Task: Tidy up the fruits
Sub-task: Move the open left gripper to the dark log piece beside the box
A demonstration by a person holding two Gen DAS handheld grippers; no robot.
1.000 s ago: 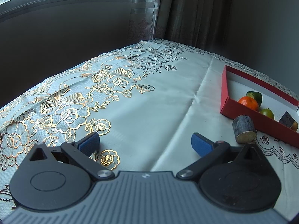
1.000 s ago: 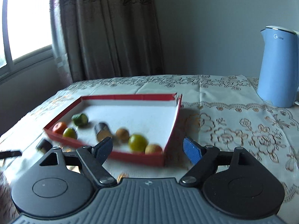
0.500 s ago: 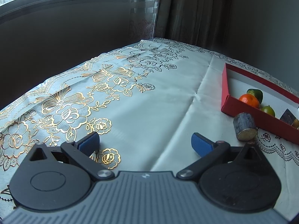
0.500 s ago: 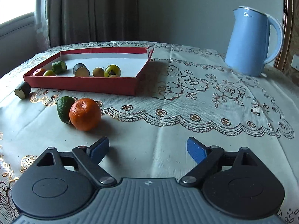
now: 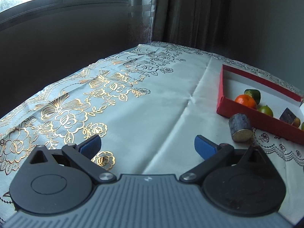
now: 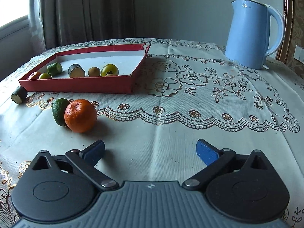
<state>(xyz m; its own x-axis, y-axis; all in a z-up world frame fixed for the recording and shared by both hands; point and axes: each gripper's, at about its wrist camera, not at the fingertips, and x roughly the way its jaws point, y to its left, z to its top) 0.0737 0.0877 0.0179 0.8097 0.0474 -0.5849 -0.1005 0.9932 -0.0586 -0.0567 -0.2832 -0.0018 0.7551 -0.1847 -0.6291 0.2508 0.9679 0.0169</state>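
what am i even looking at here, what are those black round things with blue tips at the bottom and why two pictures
Those black parts are hand-held grippers: a person holds one in each hand, and each carries a wide-angle camera looking forward along its two blue-padded fingers. One picture comes from the left gripper, the other from the right gripper. Both are open and hold nothing.

They look at the same table, covered by a flowered tablecloth. On it stands a shallow red tray with several small fruits and a dark cut piece already inside. Outside the tray, the right view shows an orange touching a green citrus fruit, plus a dark cut chunk by the tray's corner; the left view shows that chunk up close. A blue kettle stands at the back.
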